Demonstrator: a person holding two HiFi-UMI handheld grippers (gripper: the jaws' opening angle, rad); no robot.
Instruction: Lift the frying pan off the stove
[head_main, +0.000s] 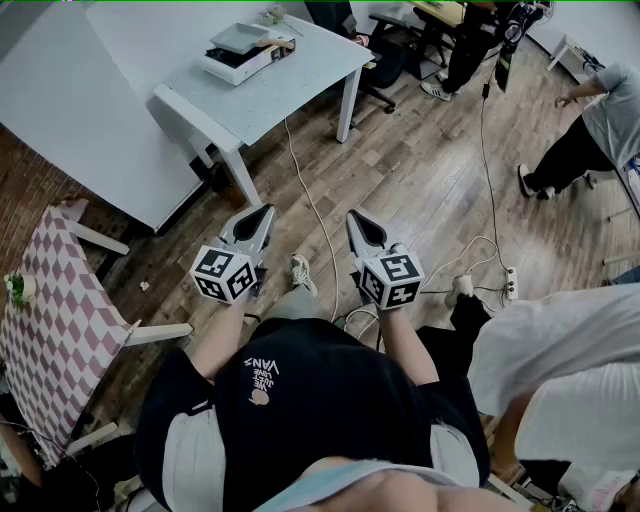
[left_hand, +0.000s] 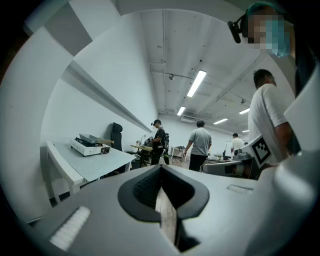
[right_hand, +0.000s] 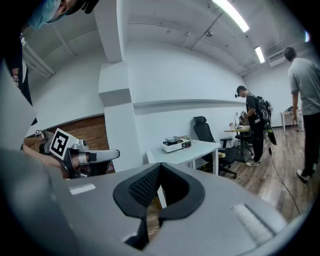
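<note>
The left gripper (head_main: 266, 211) and right gripper (head_main: 352, 216) are held side by side at waist height, both with jaws closed together and nothing between them; the gripper views show the dark pads (left_hand: 145, 187) meeting at the tips. Each gripper carries a marker cube (head_main: 223, 273) at the wrist end. Below them lies wood floor (head_main: 420, 180), a shoe (head_main: 302, 272) and a white cable (head_main: 308, 195) that runs up towards a white table (head_main: 300, 75). The pan (head_main: 240, 38), grey, square and with a pale handle, sits on a white stove (head_main: 232, 62) on that table, well apart from both grippers and ahead of the left one. A pink checked table (head_main: 50, 310) stands at the left, and a power strip (head_main: 510, 283) lies on the floor at the right. A black chair (head_main: 380, 62) stands beyond the white table. A person in white (head_main: 560, 360) stands just beside the right arm, another in grey (head_main: 605, 115) bends at the far right, and a third in black (head_main: 478, 40) stands at the top. The holder's black shirt (head_main: 320, 400) reads "VANS" (head_main: 262, 368).
</note>
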